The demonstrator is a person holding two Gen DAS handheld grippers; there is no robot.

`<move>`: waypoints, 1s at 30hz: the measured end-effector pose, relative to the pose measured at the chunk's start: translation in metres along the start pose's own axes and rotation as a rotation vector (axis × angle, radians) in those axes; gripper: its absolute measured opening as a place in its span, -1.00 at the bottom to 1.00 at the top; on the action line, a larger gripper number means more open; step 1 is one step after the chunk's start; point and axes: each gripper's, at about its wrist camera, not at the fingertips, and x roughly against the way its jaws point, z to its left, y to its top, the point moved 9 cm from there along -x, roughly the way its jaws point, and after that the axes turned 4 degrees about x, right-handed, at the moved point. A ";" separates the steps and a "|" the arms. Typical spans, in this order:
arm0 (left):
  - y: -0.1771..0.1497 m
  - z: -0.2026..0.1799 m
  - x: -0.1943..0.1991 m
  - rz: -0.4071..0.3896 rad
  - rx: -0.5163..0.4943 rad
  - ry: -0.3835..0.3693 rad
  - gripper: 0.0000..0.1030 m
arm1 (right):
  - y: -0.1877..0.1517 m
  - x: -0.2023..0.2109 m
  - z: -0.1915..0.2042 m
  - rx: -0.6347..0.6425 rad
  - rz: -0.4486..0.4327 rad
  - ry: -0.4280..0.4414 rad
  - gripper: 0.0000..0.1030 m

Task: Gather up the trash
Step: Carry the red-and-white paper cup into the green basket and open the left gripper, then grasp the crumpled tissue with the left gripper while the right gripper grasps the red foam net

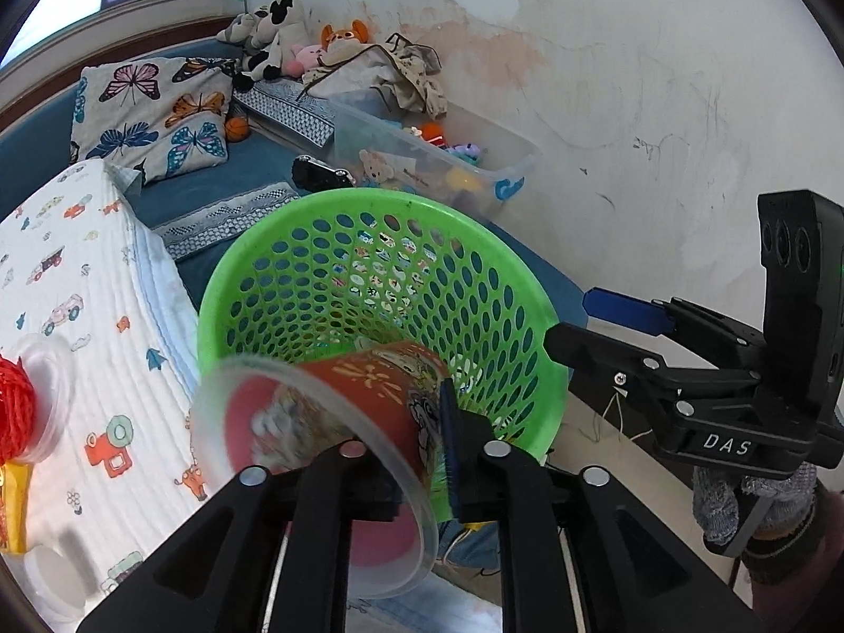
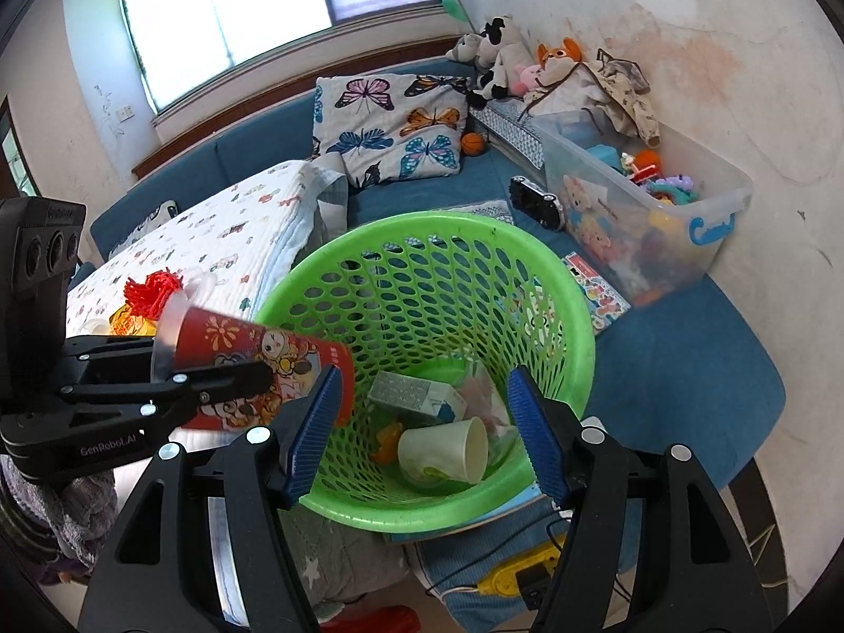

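A red cartoon-print cup [image 1: 337, 395] with a clear rim lies on its side, base toward the green perforated basket [image 1: 369, 205]. Its wall runs between the jaws of my left gripper [image 1: 416, 422], which stand a little apart. The cup is blurred while the fingers are sharp, so it looks loose. From the right wrist view the cup [image 2: 248, 348] hangs over the basket's [image 2: 422, 224] left rim, with the left gripper [image 2: 264, 374] alongside. My right gripper [image 2: 422, 422] is open over the basket's near side, holding nothing. A paper cup [image 2: 448, 448] and a small box [image 2: 411, 395] lie inside.
A red net bag [image 2: 150, 290] and clear plastic containers sit on the printed quilt [image 2: 237, 232] to the left. A clear toy bin [image 2: 649, 211] lines the wall on the blue sofa. A yellow power strip [image 2: 522, 575] with cables lies below the basket.
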 end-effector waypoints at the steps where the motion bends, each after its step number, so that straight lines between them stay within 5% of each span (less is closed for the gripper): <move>1: 0.000 0.000 0.000 0.001 0.001 -0.003 -0.71 | 0.001 0.000 0.000 0.000 0.000 0.000 0.27; 3: -0.002 0.000 0.000 0.007 0.003 -0.010 -0.65 | 0.001 0.001 0.000 0.000 -0.001 0.000 0.27; 7: -0.002 -0.002 0.006 -0.014 -0.006 -0.012 -0.16 | 0.002 0.002 0.001 0.001 -0.004 0.001 0.27; 16: -0.006 0.004 0.034 -0.062 0.010 -0.021 -0.16 | 0.005 0.006 0.013 0.018 -0.012 0.009 0.27; 30: -0.031 0.059 0.109 -0.179 0.109 0.066 -0.08 | 0.012 -0.002 0.069 0.098 -0.011 0.076 0.36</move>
